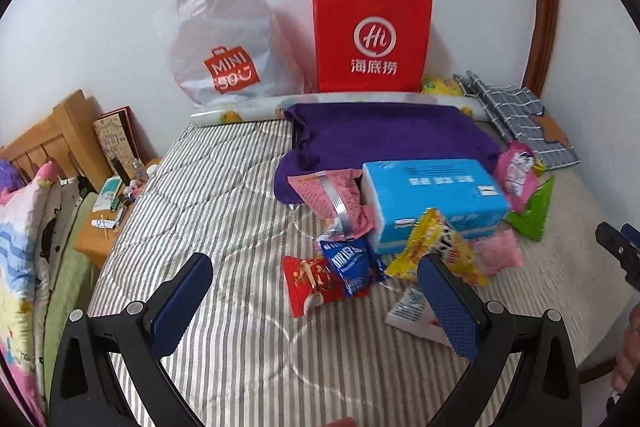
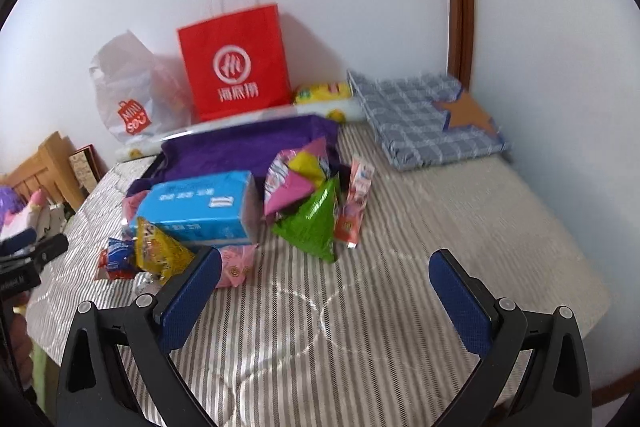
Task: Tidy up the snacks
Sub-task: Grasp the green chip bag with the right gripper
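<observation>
Both claws wide open, empty: left gripper (image 1: 316, 275), right gripper (image 2: 326, 269). Snack pile (image 1: 400, 227) at frame centre on striped bed (image 1: 224, 195). Advice: start with 1 loose edge packet, pinch flat.

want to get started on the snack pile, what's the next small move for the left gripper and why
Probably ease the left gripper forward and down onto the red snack packet. Its jaws are open and empty, and that packet lies nearest, at the front edge of the pile on the striped bedcover, beside the blue cookie packet. The right gripper is also open and empty.
</observation>
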Motion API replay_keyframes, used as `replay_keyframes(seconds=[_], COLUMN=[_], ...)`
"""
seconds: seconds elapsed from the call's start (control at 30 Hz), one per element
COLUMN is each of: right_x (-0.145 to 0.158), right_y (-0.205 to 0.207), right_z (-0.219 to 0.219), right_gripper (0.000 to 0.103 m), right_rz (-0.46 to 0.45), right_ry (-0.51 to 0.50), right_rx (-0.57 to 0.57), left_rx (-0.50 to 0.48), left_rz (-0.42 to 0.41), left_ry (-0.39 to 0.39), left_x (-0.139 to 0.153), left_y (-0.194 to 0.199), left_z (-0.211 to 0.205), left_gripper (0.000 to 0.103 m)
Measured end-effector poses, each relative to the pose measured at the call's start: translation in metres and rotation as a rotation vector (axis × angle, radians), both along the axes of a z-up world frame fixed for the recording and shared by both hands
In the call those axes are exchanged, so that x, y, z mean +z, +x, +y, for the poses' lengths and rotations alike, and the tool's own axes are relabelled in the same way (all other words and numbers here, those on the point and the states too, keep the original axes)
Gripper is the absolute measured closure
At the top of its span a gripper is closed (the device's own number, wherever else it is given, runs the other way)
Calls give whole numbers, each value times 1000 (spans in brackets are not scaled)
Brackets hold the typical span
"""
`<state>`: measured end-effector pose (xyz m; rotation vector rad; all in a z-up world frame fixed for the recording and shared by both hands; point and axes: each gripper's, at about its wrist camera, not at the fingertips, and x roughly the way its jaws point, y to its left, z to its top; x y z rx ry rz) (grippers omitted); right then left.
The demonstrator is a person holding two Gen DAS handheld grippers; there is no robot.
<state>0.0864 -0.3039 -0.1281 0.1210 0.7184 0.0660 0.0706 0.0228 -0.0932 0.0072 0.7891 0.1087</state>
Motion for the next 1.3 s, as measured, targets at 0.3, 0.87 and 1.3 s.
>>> replay_keyframes(seconds=[0.3,0.87,1.3], right_x=[-32,-56,-52], right_y=[65,100,31], right_z=[2,18,24], right_gripper=[27,65,65], right_rz=[82,135,177], right_ry=[57,57,61], right_rx=[10,75,224], left_rx=[-17,38,58], left_rz=[27,58,43], left_ry=[-59,-125,-139], left_x=[-22,-41,-37], left_y=[31,45,20], left_z=[14,44,53], left_gripper=[0,0,0])
